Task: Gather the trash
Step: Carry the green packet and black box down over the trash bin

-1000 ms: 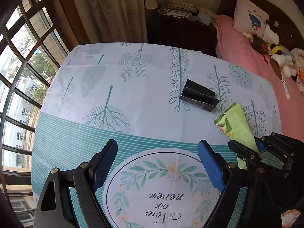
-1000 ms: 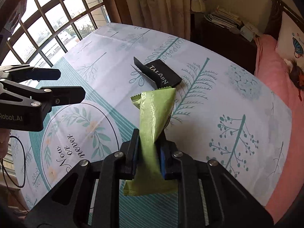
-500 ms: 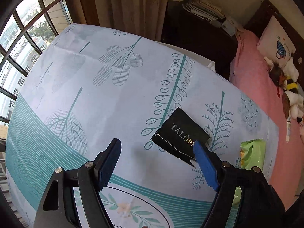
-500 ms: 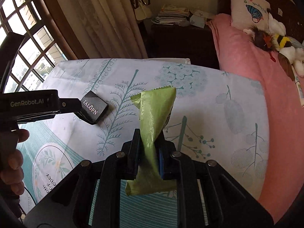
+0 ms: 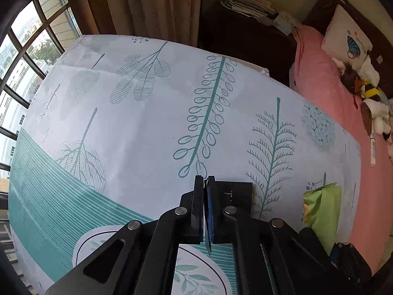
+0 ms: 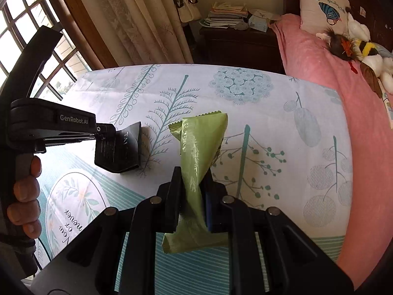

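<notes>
Fingers of the left gripper [image 6: 108, 132] are pinched thin on a flap of the black folded "TAL…" card packet [image 6: 121, 151], low over the leaf-print desk [image 6: 282, 127]. Right, the right gripper [image 6: 194, 191] clamps the twisted green foil wrapper [image 6: 199, 147] aloft. Such a thin edge-hold could slip when lifted.

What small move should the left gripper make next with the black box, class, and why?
Probably a short lift straight up. The left gripper has shut on a thin flap of the black box, which seems to sit on the tablecloth. The right gripper already holds the green wrapper, so no loose trash shows on the cloth.
</notes>
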A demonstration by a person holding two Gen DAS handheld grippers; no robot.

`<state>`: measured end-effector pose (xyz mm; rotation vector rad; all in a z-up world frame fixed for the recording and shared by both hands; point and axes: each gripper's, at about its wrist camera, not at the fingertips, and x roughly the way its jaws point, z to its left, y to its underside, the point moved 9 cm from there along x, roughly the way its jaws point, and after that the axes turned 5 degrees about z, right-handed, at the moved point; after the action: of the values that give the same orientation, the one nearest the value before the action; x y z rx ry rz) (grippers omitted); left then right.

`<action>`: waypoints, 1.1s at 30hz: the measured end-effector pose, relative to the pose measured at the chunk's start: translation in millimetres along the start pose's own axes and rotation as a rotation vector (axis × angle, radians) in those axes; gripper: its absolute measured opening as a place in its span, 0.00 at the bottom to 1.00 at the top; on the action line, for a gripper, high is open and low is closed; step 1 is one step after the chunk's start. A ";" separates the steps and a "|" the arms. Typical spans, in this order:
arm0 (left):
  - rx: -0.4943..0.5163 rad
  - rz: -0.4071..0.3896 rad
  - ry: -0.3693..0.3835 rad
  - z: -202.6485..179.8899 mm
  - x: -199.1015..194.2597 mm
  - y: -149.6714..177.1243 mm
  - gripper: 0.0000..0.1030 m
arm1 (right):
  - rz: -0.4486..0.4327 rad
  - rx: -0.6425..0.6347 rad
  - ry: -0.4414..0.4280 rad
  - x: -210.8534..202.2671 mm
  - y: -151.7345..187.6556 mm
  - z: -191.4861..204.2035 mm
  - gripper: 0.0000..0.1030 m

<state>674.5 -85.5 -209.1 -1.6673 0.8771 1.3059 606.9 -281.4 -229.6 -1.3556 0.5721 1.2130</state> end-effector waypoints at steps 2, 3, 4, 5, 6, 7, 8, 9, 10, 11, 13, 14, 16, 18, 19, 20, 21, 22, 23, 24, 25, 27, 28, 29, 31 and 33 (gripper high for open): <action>0.049 -0.013 -0.003 -0.6 -9.9 11.1 0.02 | -0.003 0.002 -0.005 -6.9 5.9 5.9 0.13; 0.071 -0.019 0.000 2.1 -16.9 17.6 0.02 | -0.004 0.003 -0.007 -10.9 9.1 9.4 0.13; 0.088 -0.025 0.002 6.4 -24.5 27.7 0.02 | -0.006 0.005 -0.010 -15.5 13.3 13.2 0.13; 0.105 -0.029 0.006 9.2 -31.1 35.9 0.02 | -0.007 0.007 -0.013 -20.5 17.3 17.1 0.13; 0.121 -0.032 0.009 12.7 -38.0 43.7 0.02 | -0.008 0.011 -0.014 -25.1 22.7 21.7 0.13; 0.136 -0.036 0.011 14.9 -45.0 52.7 0.02 | -0.010 0.013 -0.015 -31.2 29.5 27.0 0.13; 0.152 -0.041 0.015 21.6 -53.5 64.4 0.02 | -0.012 0.016 -0.016 -36.9 35.7 32.5 0.13; 0.167 -0.045 0.019 25.3 -60.5 74.1 0.02 | -0.014 0.020 -0.017 -43.1 42.4 38.3 0.13; 0.182 -0.049 0.025 29.7 -68.2 84.7 0.02 | -0.016 0.025 -0.017 -50.8 50.3 44.6 0.13; 0.198 -0.053 0.034 38.2 -76.2 96.6 0.02 | -0.018 0.030 -0.017 -58.4 58.4 51.6 0.13; 0.230 -0.068 0.047 51.1 -93.4 118.8 0.02 | -0.024 0.040 -0.019 -75.4 74.8 67.6 0.13; 0.245 -0.075 0.055 57.4 -104.6 132.5 0.02 | -0.030 0.044 -0.017 -84.8 82.8 75.9 0.13; 0.274 -0.085 0.080 73.3 -126.6 159.3 0.02 | -0.042 0.054 -0.010 -104.8 102.3 95.3 0.13; 0.305 -0.100 0.099 92.9 -148.8 187.0 0.02 | -0.055 0.069 -0.004 -126.4 123.9 117.4 0.13; 0.322 -0.108 0.106 104.8 -160.5 203.1 0.02 | -0.061 0.076 -0.002 -137.3 135.2 129.5 0.13; 0.338 -0.117 0.112 115.8 -171.8 217.9 0.02 | -0.067 0.082 0.000 -148.4 147.1 142.7 0.13; 0.354 -0.126 0.119 127.6 -182.4 232.6 0.02 | -0.073 0.088 0.001 -159.0 159.7 156.1 0.13; 0.370 -0.134 0.123 139.4 -192.2 248.0 0.02 | -0.079 0.094 0.003 -169.0 172.6 169.8 0.13; 0.387 -0.145 0.126 150.7 -201.3 262.5 0.02 | -0.083 0.099 0.005 -178.4 185.9 183.9 0.13; 0.403 -0.153 0.128 163.0 -209.5 276.6 0.02 | -0.088 0.104 0.006 -187.2 199.5 197.4 0.13; 0.417 -0.155 0.136 175.3 -216.7 290.9 0.02 | -0.094 0.109 0.009 -196.2 213.6 211.6 0.13; 0.441 -0.155 0.153 199.7 -229.4 319.4 0.02 | -0.105 0.121 0.017 -211.7 240.6 237.9 0.13; 0.454 -0.156 0.157 212.2 -234.5 332.7 0.02 | -0.110 0.128 0.021 -218.7 254.1 250.9 0.13; 0.467 -0.155 0.159 223.1 -238.2 346.0 0.02 | -0.114 0.138 0.026 -225.2 267.7 263.1 0.13; 0.493 -0.150 0.160 245.7 -244.2 371.5 0.02 | -0.119 0.163 0.029 -236.0 293.7 284.6 0.13; 0.516 -0.138 0.160 264.3 -246.2 396.2 0.02 | -0.112 0.189 0.021 -243.2 319.0 304.2 0.13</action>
<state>162.4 -2.4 -74.1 -1.3997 1.0663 0.7740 145.0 -144.1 -84.2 -1.2250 0.6025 1.0292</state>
